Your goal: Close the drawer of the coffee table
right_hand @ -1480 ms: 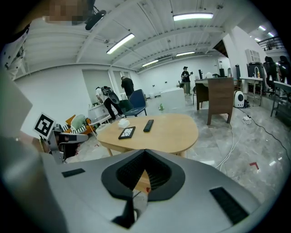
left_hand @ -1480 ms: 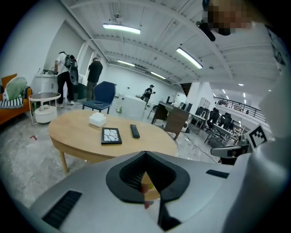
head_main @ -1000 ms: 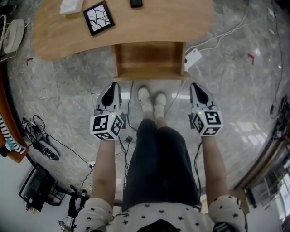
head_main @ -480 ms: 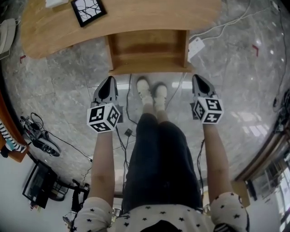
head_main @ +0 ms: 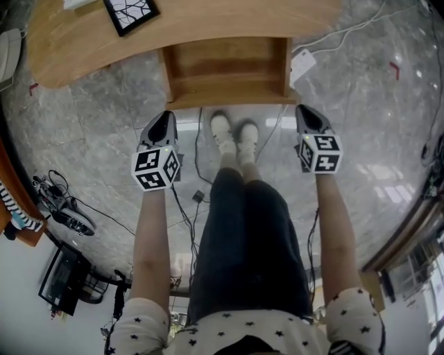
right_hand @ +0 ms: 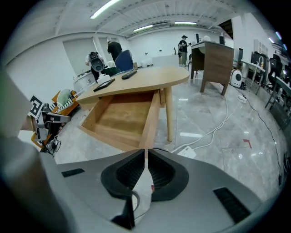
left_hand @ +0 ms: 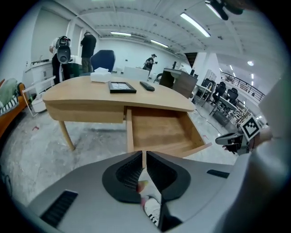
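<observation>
The wooden coffee table point(head_main: 83, 48) stands ahead of me with its drawer point(head_main: 225, 69) pulled out and empty; the drawer's front panel point(head_main: 229, 99) faces me. The left gripper point(head_main: 164, 116) is shut, empty, just short of the panel's left corner. My right gripper point(head_main: 302, 109) is shut, empty, just off the right corner. In the left gripper view the drawer point(left_hand: 159, 129) lies beyond the closed jaws point(left_hand: 144, 157). The right gripper view shows the drawer point(right_hand: 122, 116) to the left, past the closed jaws point(right_hand: 146, 154).
A framed picture point(head_main: 130, 14) and other small items lie on the tabletop. A white power strip point(head_main: 302, 66) and cables lie on the marble floor right of the drawer. My feet in white shoes point(head_main: 233, 132) stand between the grippers. Gear and cables point(head_main: 59, 208) sit at left.
Both grippers have sunk and moved forward toward the drawer's front corners. The drawer has not moved.
</observation>
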The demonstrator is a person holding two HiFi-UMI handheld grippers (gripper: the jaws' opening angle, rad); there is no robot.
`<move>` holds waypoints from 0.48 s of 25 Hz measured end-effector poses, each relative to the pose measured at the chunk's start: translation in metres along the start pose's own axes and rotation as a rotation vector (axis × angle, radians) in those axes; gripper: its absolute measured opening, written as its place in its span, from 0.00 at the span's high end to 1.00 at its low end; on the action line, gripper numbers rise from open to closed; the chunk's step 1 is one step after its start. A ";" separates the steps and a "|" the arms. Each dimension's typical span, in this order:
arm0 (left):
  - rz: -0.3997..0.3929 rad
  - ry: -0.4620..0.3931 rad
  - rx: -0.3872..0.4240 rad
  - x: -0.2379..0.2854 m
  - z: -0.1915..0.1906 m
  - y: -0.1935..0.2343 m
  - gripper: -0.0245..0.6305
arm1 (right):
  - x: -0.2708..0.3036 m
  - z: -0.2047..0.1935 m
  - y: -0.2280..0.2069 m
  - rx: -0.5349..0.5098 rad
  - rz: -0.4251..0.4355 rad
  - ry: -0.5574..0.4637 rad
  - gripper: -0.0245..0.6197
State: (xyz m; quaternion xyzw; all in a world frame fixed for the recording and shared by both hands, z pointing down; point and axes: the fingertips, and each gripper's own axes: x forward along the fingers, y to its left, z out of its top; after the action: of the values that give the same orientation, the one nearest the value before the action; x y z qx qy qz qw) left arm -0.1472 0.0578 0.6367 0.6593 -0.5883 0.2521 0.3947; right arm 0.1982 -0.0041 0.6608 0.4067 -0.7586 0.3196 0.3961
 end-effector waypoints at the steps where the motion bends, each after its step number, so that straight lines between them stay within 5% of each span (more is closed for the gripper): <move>1: -0.004 0.010 0.006 0.002 -0.002 0.001 0.92 | 0.002 -0.001 0.000 -0.011 0.008 0.009 0.94; 4: -0.018 0.041 0.025 0.006 -0.008 0.003 0.84 | 0.004 -0.004 0.000 -0.044 0.021 0.032 0.92; 12: -0.056 0.148 0.130 0.020 -0.029 0.011 0.62 | 0.015 -0.011 -0.003 -0.144 0.041 0.097 0.68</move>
State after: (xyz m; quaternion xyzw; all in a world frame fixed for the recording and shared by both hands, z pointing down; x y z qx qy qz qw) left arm -0.1501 0.0698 0.6716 0.6793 -0.5212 0.3266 0.4003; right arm 0.1988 -0.0021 0.6792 0.3456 -0.7678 0.2917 0.4538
